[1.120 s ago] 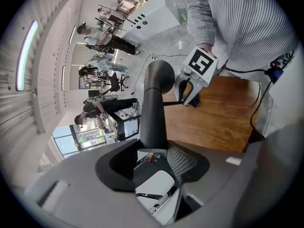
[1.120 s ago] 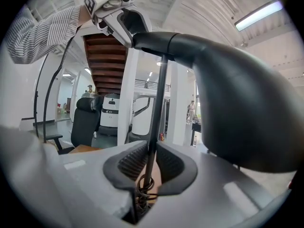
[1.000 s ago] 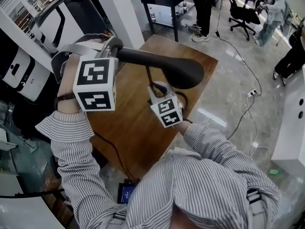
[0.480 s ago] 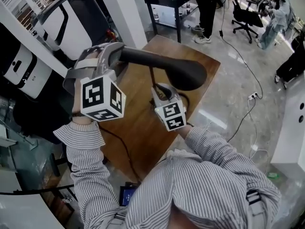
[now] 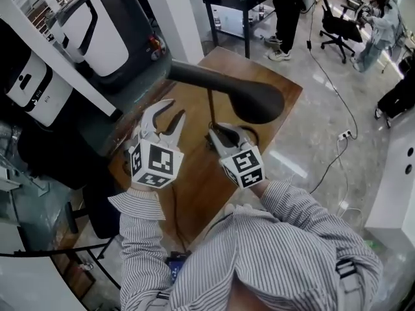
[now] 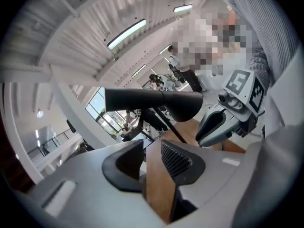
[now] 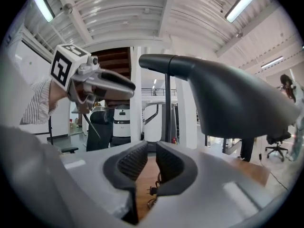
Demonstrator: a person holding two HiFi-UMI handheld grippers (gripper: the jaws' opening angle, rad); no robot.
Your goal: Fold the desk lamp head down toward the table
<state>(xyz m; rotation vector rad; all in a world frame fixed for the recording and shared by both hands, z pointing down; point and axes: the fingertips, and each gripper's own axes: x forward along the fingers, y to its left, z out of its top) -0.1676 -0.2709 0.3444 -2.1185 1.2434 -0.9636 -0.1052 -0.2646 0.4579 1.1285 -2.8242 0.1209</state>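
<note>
The desk lamp head (image 5: 258, 100) is in the upper middle of the head view, above the brown desk (image 5: 188, 180). Together with its dark arm (image 5: 194, 76) it makes one long bar from the upper left to the right of centre. This long axis seems about level, and the wide end of the head points to the right. A thin stem (image 5: 211, 109) carries the bar from below, so the head does not look folded down yet.

The left claw (image 5: 174, 109) is below the arm and apart from it. Its jaws have just been closing but are about half open, with nothing between them except the desk behind. The right claw (image 5: 217, 133) is low beside the foot of the stem. Its jaws leave only a narrow gap and grip nothing; only the desk and a small cable (image 7: 151, 190) show through it.

To do the step well, probably one claw should steady the stem near its foot, and the other should take the bar near the head and press it down slowly around the joint at the top of the stem, so that the lamp does not tip.
</note>
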